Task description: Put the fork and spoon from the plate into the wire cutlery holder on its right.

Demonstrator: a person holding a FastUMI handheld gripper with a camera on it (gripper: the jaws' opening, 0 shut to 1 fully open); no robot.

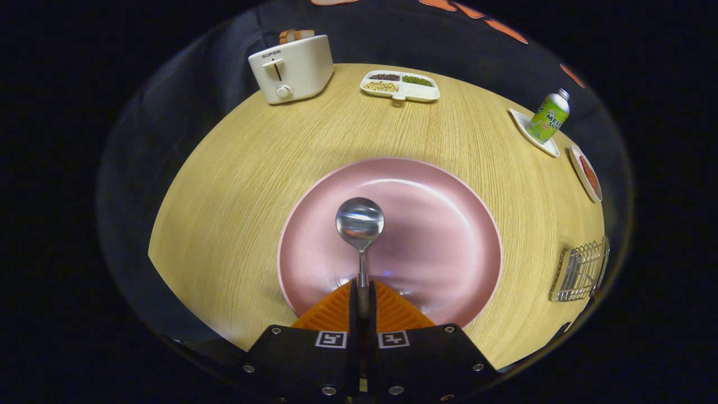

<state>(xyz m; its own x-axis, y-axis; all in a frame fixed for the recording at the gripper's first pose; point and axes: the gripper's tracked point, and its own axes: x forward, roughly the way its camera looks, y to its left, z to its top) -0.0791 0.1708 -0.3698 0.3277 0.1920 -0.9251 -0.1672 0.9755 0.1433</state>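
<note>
Gripper view shows the jaws of the gripper (362, 292) pinched tight on the handle of the spoon (360, 221), its long axis running straight ahead over the pink plate (449, 224), while the wire cutlery holder (580, 269) sits well off to the right on the table (241, 168) (so a rightward carry seems next).

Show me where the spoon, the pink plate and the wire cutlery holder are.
spoon (359, 219): gripper view, on its bowl; gripper (363, 297) shut on the handle.
pink plate (443, 224): gripper view, bare inner surface.
wire cutlery holder (580, 272): gripper view, wire side.
</note>
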